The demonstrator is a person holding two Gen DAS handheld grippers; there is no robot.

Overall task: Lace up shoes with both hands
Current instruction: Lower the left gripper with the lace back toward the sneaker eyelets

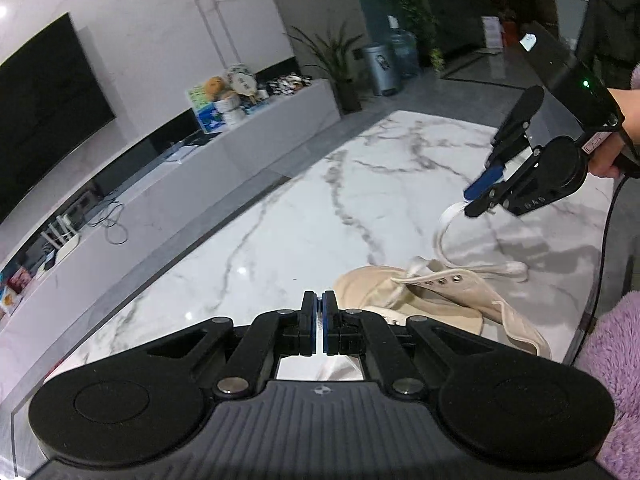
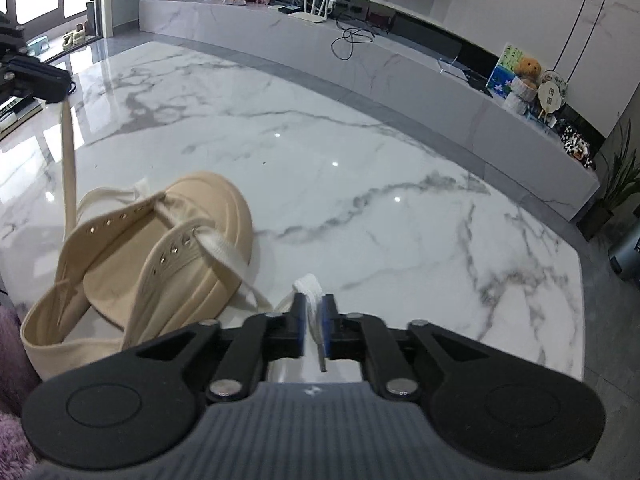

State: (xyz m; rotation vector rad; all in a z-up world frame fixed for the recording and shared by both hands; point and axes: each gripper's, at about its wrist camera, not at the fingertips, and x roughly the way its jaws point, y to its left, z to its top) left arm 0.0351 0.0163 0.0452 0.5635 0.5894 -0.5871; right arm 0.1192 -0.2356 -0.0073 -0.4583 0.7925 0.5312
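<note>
Cream canvas fills the lower middle of my left wrist view: the shoe (image 1: 440, 304) lies on the marble table (image 1: 280, 220), toe cap pointing away from me, eyelet rows facing up. In my right wrist view the same shoe (image 2: 160, 256) sits at lower left of the frame, its tongue bare between the two rows of eyelets.

My right gripper (image 2: 316, 320) is clamped on one end of the white lace (image 2: 224, 252); the flat band runs from an eyelet near the toe down to my blue pads (image 2: 327, 328), and the dark aglet pokes out behind them at the bottom centre. From the left wrist view that right gripper (image 1: 480, 196) hangs at the right of the frame, above the shoe, with the lace (image 1: 444, 232) looping down from its tips to the eyelets.

My left gripper (image 1: 319, 320) has its fingers pressed together at the bottom centre of its own view, and I cannot make out there what sits between the pads. In the right wrist view it (image 2: 60, 88) shows at the upper left edge, and the other end of the lace rises taut from the shoe straight up to its tips.

A low marble TV bench (image 2: 400, 64) runs across the top of that frame.
</note>
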